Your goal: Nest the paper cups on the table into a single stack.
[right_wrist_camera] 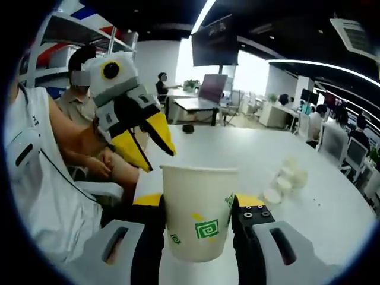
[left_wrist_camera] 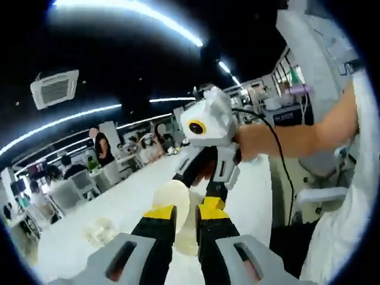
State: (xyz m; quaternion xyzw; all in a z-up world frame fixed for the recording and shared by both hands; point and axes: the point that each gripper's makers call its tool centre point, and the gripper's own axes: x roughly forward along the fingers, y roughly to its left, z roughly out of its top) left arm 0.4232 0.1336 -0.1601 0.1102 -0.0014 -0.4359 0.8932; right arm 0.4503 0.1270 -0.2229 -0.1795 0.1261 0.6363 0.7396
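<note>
A square white ceiling air vent [left_wrist_camera: 54,88] is seen among long bright strip lights [left_wrist_camera: 127,16]. A dark wall-mounted screen [right_wrist_camera: 215,40] is hung above a grey desk [right_wrist_camera: 196,103], and seated people [left_wrist_camera: 102,146] are visible.

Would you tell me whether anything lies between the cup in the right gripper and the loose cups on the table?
Nothing visible does. The right gripper holds the cup upright; bare table runs from it to the loose cups. The left gripper hangs open on the other side.
</note>
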